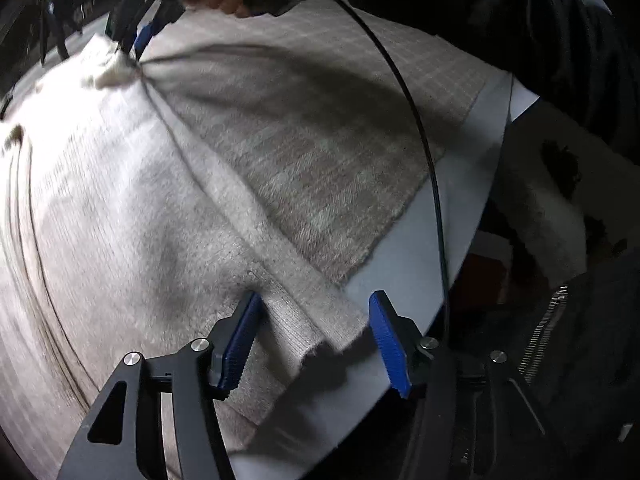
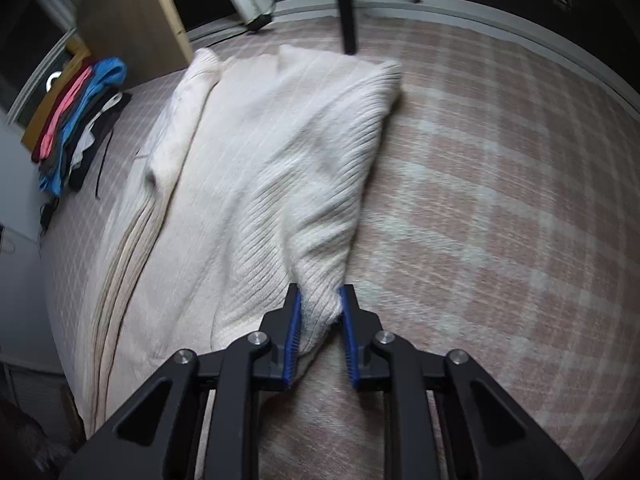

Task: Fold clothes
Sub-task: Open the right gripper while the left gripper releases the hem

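Note:
A cream ribbed sweater lies spread on a pink checked cloth. My right gripper is shut on a bunched fold of the sweater, which rises from the cloth toward its pads. The left wrist view shows that same right gripper at the far top left, pinching the sweater into a peak. My left gripper is open just above the sweater's near corner. The hem edge lies under the gap and the pads do not press on it.
The checked cloth ends at a white surface edge on the right. A black cable hangs across it. A person's dark zipped jacket is close by. A pile of coloured clothes, a wooden board and a black leg stand at the far side.

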The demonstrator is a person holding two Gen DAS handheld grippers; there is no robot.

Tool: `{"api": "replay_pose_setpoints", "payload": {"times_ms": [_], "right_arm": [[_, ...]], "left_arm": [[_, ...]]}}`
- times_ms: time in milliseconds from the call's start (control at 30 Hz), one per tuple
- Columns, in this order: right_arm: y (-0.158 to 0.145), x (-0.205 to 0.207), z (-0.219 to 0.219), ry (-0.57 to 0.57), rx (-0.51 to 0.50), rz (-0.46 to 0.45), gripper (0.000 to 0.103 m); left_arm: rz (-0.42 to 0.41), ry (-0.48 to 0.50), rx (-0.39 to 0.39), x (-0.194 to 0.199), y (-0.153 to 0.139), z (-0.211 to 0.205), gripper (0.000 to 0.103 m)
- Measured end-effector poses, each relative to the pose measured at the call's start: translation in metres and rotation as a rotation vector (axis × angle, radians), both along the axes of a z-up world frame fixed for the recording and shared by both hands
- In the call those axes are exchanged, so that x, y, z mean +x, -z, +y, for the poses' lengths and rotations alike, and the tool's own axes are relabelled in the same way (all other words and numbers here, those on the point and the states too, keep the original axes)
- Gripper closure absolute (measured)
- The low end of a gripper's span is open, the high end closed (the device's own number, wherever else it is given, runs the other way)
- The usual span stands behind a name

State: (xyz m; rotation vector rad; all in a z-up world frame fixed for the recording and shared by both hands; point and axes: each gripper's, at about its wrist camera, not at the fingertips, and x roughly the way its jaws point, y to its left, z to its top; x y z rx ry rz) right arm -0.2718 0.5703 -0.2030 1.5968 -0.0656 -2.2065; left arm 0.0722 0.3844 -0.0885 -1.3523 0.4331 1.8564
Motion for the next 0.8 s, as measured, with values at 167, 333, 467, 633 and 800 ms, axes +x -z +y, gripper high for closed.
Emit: {"api": "replay_pose_setpoints", "payload": {"times_ms": [167,333,467,633,800], "right_arm": [[-0.015,0.002,0.007,0.018,-0.036,0.003,0.075],[-0.013,0.005,0.009,0.036,-0.08,-0.022,0.051],[-0.01,0.006,0.014,0.059,-0.085,-0.024,0.051],[-0.002,-0.002,0.027,0.087,-0.169,-0.07,0.051],[0.008,0.004,-0.003,0.002,-0.074,-0.02,0.083]], "left_arm": [[-0.1,-0.101,0.095,-0.034,0.019,-0.004,0.1],[-0.055,-0.088,0.058,-0.024,0.025,0.006,0.099],[-0.023,-0.082,0.055,-0.014,0.021,0.02,0.078],[0.006,-0.067,-0.005,-0.013,0.038,0.043,0.057],[0.081,-0.093,-0.008,-0.016,0.041,0.041,0.09]]}}
